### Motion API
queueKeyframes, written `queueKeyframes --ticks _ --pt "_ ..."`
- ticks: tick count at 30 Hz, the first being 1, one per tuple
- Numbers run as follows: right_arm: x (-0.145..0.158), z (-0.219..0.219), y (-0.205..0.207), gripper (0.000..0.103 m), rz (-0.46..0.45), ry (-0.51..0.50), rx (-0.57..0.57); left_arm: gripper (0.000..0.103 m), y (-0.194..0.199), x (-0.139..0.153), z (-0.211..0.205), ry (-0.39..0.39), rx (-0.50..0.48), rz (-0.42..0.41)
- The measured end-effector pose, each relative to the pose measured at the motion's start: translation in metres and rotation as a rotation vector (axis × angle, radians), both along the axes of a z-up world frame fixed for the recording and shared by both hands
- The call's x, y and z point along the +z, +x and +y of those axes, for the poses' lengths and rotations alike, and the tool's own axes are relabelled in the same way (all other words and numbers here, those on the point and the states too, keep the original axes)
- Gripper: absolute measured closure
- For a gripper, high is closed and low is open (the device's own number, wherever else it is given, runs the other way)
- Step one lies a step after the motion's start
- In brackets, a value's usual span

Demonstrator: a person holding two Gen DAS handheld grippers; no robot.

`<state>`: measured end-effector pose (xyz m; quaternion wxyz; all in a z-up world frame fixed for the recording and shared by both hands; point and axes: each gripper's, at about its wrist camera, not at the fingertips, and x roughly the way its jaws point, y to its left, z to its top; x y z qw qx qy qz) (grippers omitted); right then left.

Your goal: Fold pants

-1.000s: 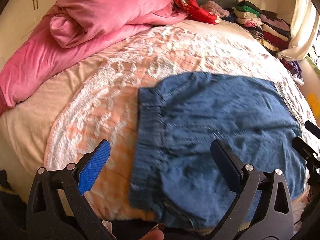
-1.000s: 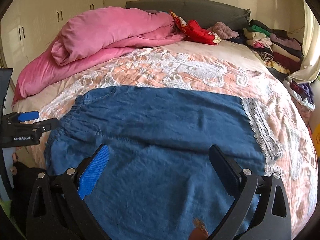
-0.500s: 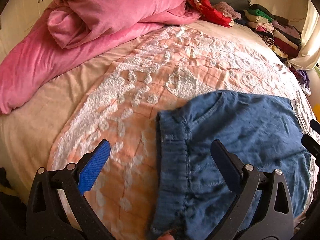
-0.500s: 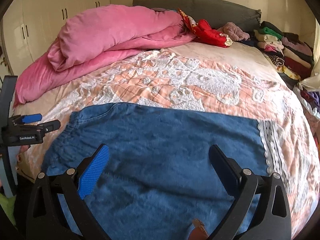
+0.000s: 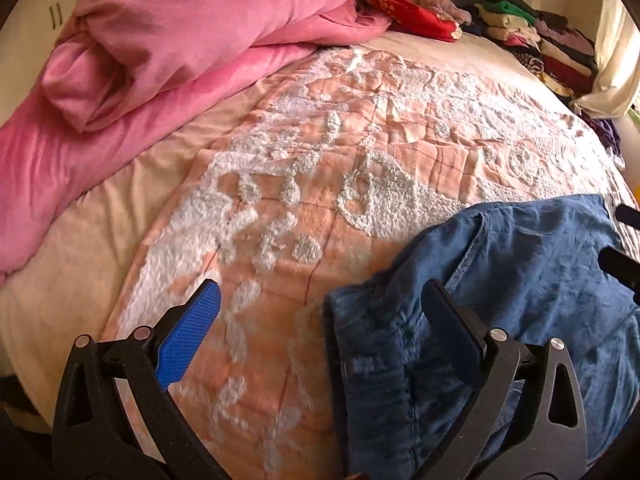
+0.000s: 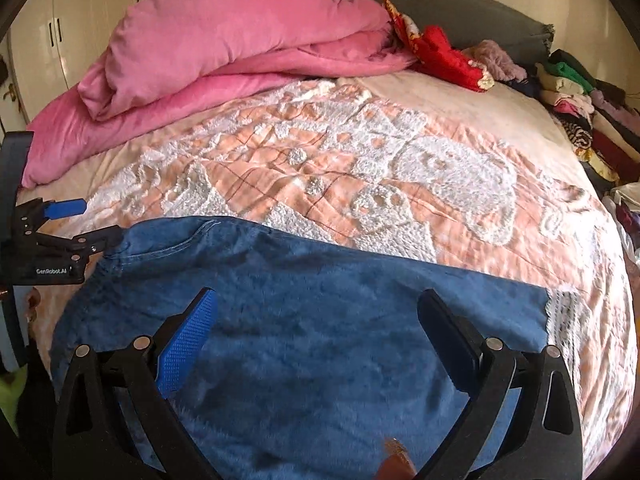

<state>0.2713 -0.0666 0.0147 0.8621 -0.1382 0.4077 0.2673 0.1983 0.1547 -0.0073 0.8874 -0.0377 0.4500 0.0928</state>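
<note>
Occluded, cropped and indistinct regions, both wrist views.
Blue pants (image 6: 312, 320) cut off at lower frame edge, near hem unseen; waistband (image 5: 372, 360) motion-blurred and partly behind right finger of left gripper (image 5: 320, 328). Stacked clothes (image 6: 580, 100) cropped at right edge, single garments indistinguishable. Brown object (image 6: 396, 460) at bottom edge unidentifiable. Right gripper (image 5: 624, 256) only partly in frame.

Left gripper (image 5: 318, 308) and right gripper (image 6: 316, 316): black triangular frames, silver screws, one blue ribbed pad, one black; "GenRobot.AI" lettering at left frame edge.
</note>
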Motion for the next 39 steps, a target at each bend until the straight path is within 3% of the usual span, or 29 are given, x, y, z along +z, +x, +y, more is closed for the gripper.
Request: queueKeyframes --ticks 7,9,10,14,17,28,29,31,32,34,37,39 --pt "-0.008 0.019 0.023 0.004 0.014 -0.035 0.04 0.013 0.012 -0.011 -0.008 0.016 -0.078 0.018" --pt "-0.01 0.022 0.028 0.004 0.025 -0.039 0.048 0.03 0.017 -0.016 -0.01 0.018 -0.097 0.029" --pt "-0.011 0.025 0.031 0.004 0.028 -0.044 0.056 0.033 0.018 -0.018 -0.01 0.013 -0.105 0.033" --pt "-0.016 0.036 0.038 0.004 0.027 -0.074 0.086 0.068 0.022 -0.025 -0.015 -0.025 -0.167 0.035" --pt "-0.022 0.044 0.043 0.004 0.033 -0.094 0.122 0.073 0.02 -0.024 -0.019 0.002 -0.173 0.016" --pt "-0.043 0.075 0.046 0.006 0.036 -0.16 0.28 0.076 0.004 -0.002 -0.011 -0.052 -0.183 -0.077" --pt "-0.045 0.077 0.045 0.01 0.032 -0.161 0.293 0.076 0.004 -0.001 -0.011 -0.054 -0.182 -0.081" --pt "-0.049 0.081 0.043 0.035 0.041 -0.159 0.326 0.076 0.003 0.0 -0.012 -0.056 -0.183 -0.087" --pt "-0.051 0.083 0.042 0.04 0.058 -0.146 0.346 0.076 0.003 0.0 -0.012 -0.057 -0.185 -0.089" --pt "-0.053 0.086 0.04 0.065 0.075 -0.117 0.366 0.076 0.0 0.002 -0.015 -0.047 -0.189 -0.1" --pt "-0.049 0.087 0.033 0.08 0.071 -0.084 0.391 0.076 -0.002 0.003 -0.015 -0.028 -0.187 -0.108" --pt "-0.042 0.085 0.029 0.085 0.063 -0.058 0.383 0.076 -0.004 0.004 -0.015 -0.015 -0.184 -0.115"
